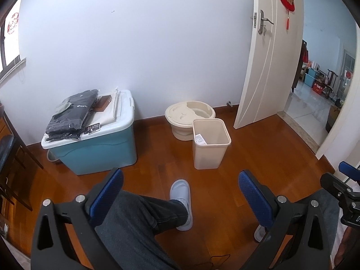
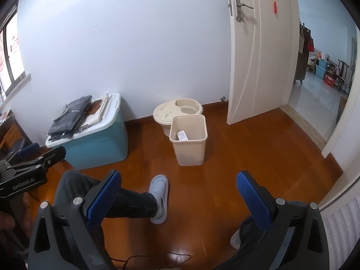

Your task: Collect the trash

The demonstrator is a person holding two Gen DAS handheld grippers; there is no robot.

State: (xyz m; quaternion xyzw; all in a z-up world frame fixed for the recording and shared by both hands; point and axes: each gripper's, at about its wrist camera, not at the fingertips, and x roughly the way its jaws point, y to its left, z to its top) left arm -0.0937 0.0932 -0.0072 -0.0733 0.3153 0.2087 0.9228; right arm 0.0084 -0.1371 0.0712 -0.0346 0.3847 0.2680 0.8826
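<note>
A beige square trash bin (image 1: 211, 144) (image 2: 189, 140) stands on the wooden floor ahead, with a white paper item (image 1: 200, 139) (image 2: 182, 135) inside it. My left gripper (image 1: 180, 182) is held open well short of the bin, above a person's leg, with nothing between its blue pads. My right gripper (image 2: 178, 181) is open too and holds nothing. Each gripper shows at the edge of the other's view: the right one (image 1: 342, 184) and the left one (image 2: 29, 157).
A blue storage box (image 1: 96, 148) with a white lid carries folded dark clothes (image 1: 72, 114) by the wall. A beige round tub (image 1: 189, 119) stands behind the bin. A white door (image 1: 265, 51) is open to the right. A person's legs and grey slippers (image 1: 182, 202) lie below.
</note>
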